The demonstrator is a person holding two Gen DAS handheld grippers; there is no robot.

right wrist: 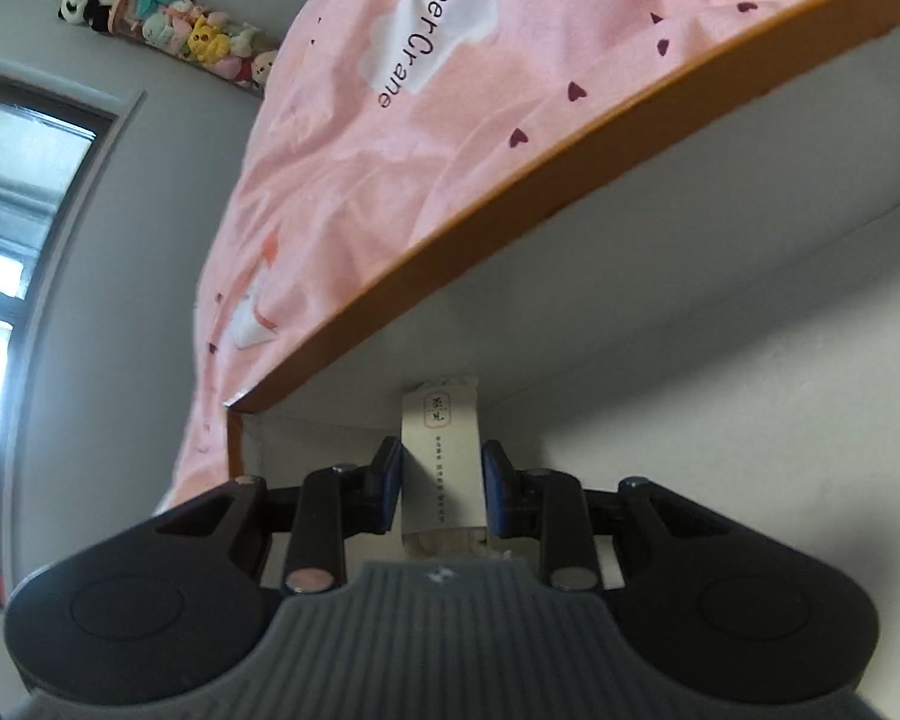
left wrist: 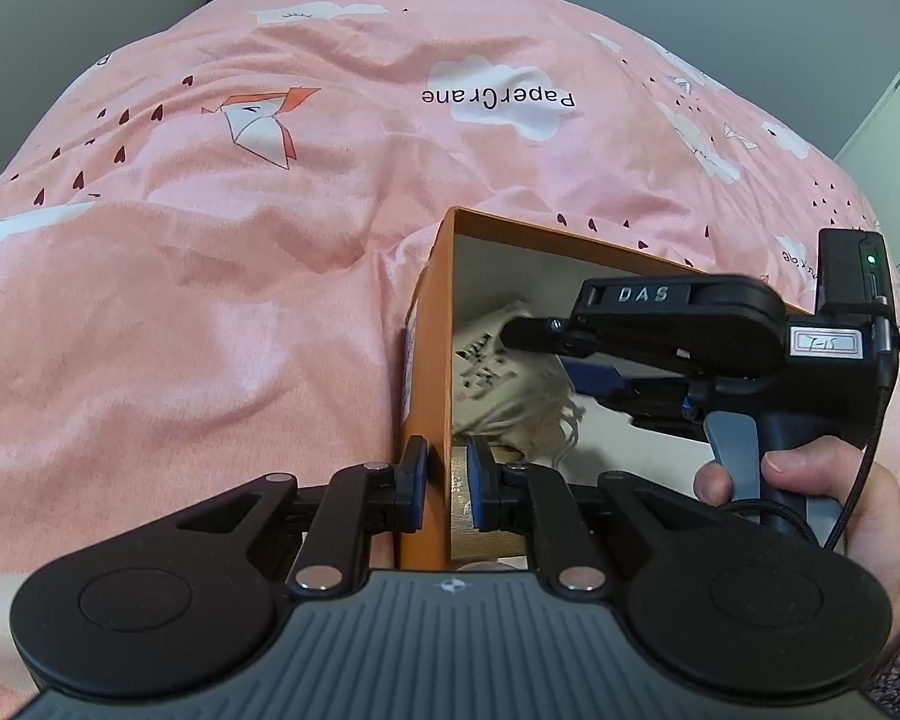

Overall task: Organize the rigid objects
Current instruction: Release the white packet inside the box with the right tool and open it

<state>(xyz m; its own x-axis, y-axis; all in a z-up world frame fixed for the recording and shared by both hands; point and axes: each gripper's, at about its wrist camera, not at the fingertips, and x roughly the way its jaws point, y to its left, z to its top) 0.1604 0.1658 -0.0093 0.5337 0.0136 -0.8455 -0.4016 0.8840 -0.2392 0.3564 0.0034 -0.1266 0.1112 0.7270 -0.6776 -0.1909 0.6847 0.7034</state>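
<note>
An orange box point(left wrist: 429, 360) with a white inside lies on the pink bedspread. My left gripper point(left wrist: 447, 486) is shut on the box's near wall, one pad outside and one inside. My right gripper point(right wrist: 441, 483) reaches into the box from the right and also shows in the left wrist view point(left wrist: 531, 333). Between its pads is a white packet with printed text point(right wrist: 441, 462), which touches the left pad while a small gap shows at the right pad. A beige printed bag point(left wrist: 510, 384) lies inside the box under the right gripper.
The pink bedspread point(left wrist: 240, 276) with clouds and "PaperCrane" print surrounds the box. A wooden block-like item point(left wrist: 480, 516) shows inside the box near my left pads. A window point(right wrist: 18, 252) and hanging plush toys point(right wrist: 174, 30) are on the wall at left.
</note>
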